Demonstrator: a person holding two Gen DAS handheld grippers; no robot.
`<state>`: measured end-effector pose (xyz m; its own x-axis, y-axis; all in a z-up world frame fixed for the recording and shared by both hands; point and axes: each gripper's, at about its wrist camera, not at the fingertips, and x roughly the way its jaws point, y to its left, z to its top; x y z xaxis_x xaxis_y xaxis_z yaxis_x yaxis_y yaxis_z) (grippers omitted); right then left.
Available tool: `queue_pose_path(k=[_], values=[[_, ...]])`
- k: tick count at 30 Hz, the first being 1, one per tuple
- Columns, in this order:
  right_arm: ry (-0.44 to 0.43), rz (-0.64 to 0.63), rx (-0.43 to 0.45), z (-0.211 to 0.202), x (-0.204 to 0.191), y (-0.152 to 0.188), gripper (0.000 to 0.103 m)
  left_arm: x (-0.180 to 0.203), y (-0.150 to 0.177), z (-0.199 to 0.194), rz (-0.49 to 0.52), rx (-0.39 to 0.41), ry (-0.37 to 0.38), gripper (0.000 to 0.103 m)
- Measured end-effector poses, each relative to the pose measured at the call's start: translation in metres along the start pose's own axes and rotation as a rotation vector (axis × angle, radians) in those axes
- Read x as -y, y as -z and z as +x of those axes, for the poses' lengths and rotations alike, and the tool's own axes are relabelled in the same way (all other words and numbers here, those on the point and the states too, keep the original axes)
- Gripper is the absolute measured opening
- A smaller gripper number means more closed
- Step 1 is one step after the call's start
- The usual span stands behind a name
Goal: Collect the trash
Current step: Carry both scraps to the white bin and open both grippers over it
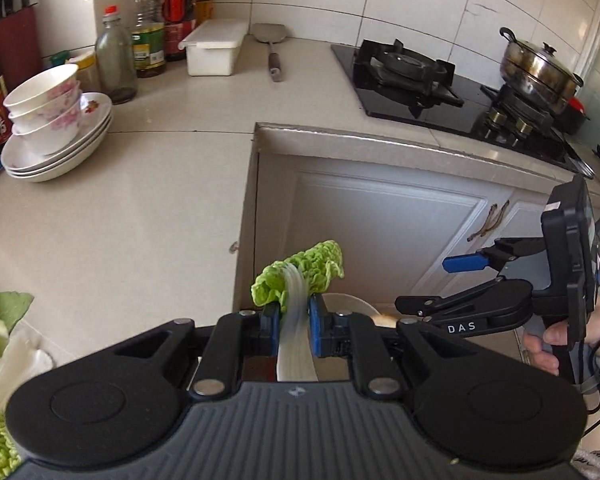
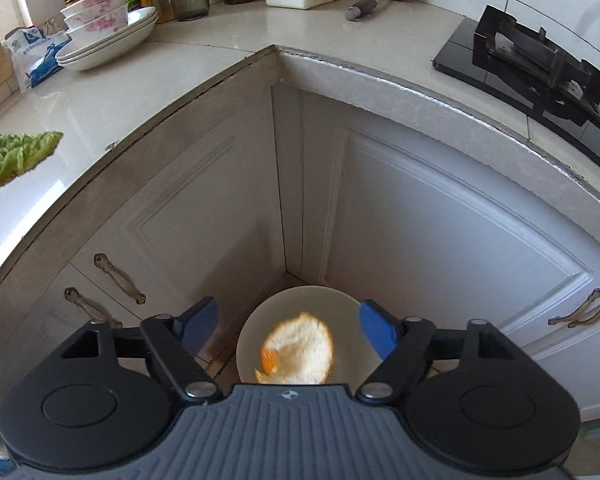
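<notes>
Cabbage leaf pinched by its white stalk in my left tongs, held past the surface edge so it drops into the bin. Right tongs wide, orange peel blurred below, probably just released.

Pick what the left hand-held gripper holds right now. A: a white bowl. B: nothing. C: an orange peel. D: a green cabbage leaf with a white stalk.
D: the left hand-held gripper is shut on the green cabbage leaf with a white stalk, its blue pads pressing the stalk.
</notes>
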<state>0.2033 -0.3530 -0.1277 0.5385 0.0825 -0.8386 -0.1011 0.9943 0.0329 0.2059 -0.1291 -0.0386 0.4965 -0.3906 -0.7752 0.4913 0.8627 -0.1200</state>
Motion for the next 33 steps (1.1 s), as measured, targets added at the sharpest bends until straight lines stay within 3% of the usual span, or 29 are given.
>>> queue_pose_path(k=[9,21,33], values=[[0.035,0.044,0.074,-0.039,0.014,0.002,0.103,0.032,-0.011,0.041,0.057,-0.036,0.052,0.013],[0.075,0.092,0.091,-0.077,0.025,0.028,0.103,0.071,-0.005,0.116,0.108,-0.151,0.095,0.013],[0.087,0.173,0.094,-0.072,0.043,0.049,0.103,0.092,0.023,0.209,0.096,-0.263,0.084,0.013]])
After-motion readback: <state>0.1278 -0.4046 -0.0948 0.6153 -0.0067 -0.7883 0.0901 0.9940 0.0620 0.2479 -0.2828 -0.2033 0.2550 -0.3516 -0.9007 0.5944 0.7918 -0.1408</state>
